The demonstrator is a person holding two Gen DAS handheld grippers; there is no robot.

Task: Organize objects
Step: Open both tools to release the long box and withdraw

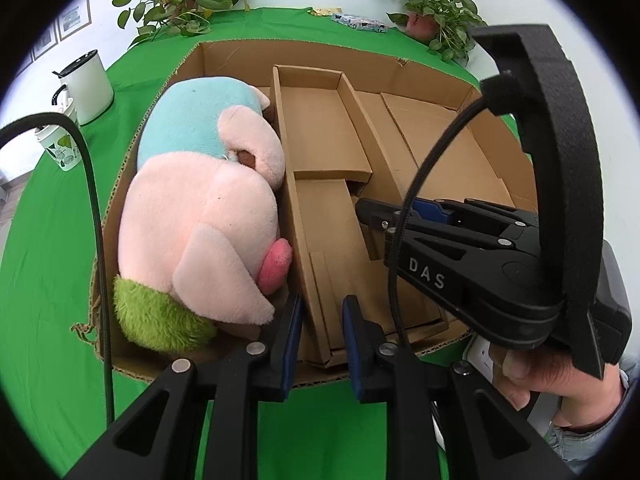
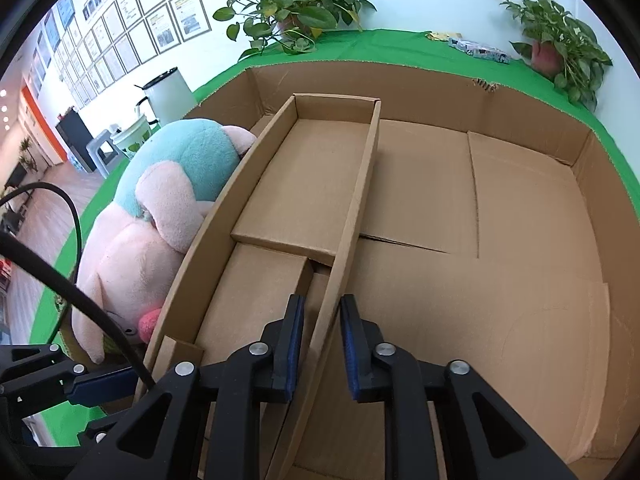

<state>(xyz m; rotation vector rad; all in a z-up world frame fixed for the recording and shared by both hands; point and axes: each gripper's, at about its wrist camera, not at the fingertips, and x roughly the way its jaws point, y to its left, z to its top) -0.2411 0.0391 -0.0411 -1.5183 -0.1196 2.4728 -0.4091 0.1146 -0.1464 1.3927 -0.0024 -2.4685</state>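
Risk entry: right hand-held gripper [image 2: 320, 344] straddling inner tray wall [image 2: 344, 240], pads slightly apart, not clamping; left hand-held gripper [image 1: 318, 340] likewise at tray's [image 1: 296, 216] plush-side wall. Tray sitting inside carton [image 2: 540, 128] beside plush pig [image 1: 200, 220]; risking slipping, tilting, snagging plush.

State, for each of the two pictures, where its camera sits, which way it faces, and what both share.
Left wrist: on the left gripper, facing down at the big box's near rim; right gripper and a hand show.
Right wrist: on the right gripper, facing down astride the inner tray's wall.
Shared: plush pig, tray, box, plants.
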